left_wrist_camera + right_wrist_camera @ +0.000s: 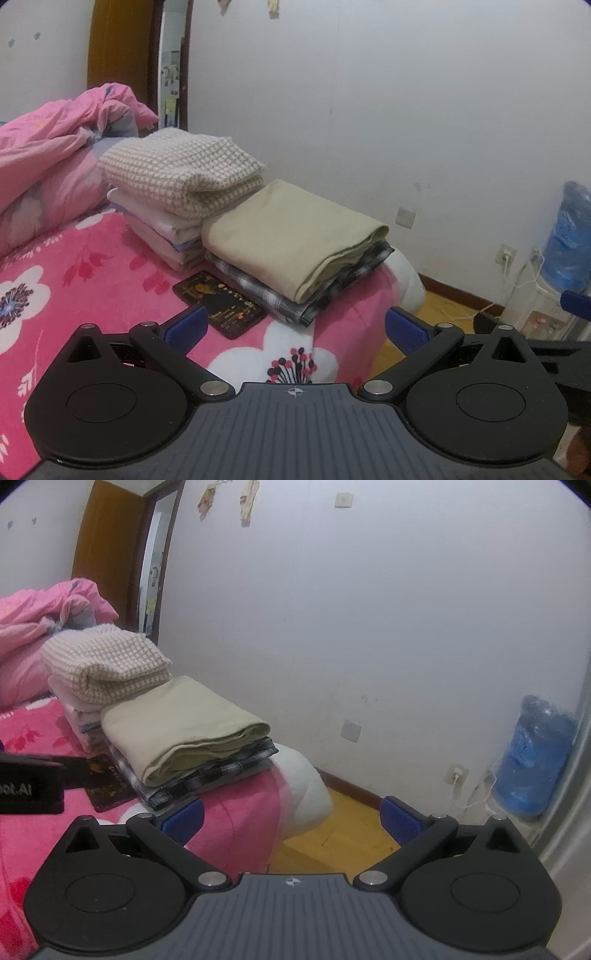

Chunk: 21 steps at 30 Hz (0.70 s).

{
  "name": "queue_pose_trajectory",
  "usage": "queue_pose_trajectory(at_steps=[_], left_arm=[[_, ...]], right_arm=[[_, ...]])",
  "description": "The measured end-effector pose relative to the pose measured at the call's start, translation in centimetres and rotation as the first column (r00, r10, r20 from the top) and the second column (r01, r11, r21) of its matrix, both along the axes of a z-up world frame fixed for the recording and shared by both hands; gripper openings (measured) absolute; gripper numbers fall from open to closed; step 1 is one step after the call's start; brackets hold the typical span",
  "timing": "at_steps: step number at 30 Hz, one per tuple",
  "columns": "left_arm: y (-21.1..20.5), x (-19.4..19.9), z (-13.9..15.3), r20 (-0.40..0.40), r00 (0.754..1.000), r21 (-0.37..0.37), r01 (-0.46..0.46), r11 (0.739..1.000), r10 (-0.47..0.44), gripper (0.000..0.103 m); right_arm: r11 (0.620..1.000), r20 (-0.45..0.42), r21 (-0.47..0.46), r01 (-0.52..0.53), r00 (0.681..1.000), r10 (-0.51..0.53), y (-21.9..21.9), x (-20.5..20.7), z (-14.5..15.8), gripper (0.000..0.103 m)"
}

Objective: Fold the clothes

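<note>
**Two folded stacks at the bed's corner, both grippers empty**

We see the folded clothes in two stacks on the pink floral blanket (110,266), near the bed's far right corner. The nearer stack has a smooth beige cloth (295,236), folded into a thick pad with a rounded edge, lying on a grey plaid garment (269,295) whose layers poke out beneath. At its 10 o'clock, touching it, a nubbly waffle-checked sweater (181,170) tops a pile of pale pink and white pieces (159,225); how many pieces we cannot count. A dark glossy phone (221,306) lies flat at 7 o'clock of the plaid garment, partly hidden by the left gripper's finger.

The left gripper (295,328) hovers over the blanket with its blue ribbed pads (186,326) wide apart, holding nothing. The right gripper (291,816) hangs past the bed's edge above the yellow floor (343,834), spread equally wide and empty.

A rumpled pink quilt (48,155) is cut off at 9 o'clock. At 3 o'clock stands a blurred blue water bottle (532,753), probably on a dispenser.
</note>
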<state>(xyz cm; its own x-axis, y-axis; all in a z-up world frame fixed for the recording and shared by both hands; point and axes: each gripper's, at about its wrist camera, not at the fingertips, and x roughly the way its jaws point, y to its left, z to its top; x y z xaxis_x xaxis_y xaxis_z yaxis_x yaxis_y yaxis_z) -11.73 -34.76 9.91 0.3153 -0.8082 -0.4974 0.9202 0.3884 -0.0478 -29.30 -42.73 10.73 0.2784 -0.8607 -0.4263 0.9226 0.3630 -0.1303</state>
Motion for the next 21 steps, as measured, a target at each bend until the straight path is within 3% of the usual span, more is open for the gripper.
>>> queue_pose_trajectory(at_steps=[21], left_arm=[[0.08,0.07,-0.06,-0.016,1.000,-0.005,0.015,1.000,-0.015,0.103]], right_arm=[[1.000,-0.005,0.025,-0.010,1.000,0.010,-0.17,0.15,-0.13,0.103]])
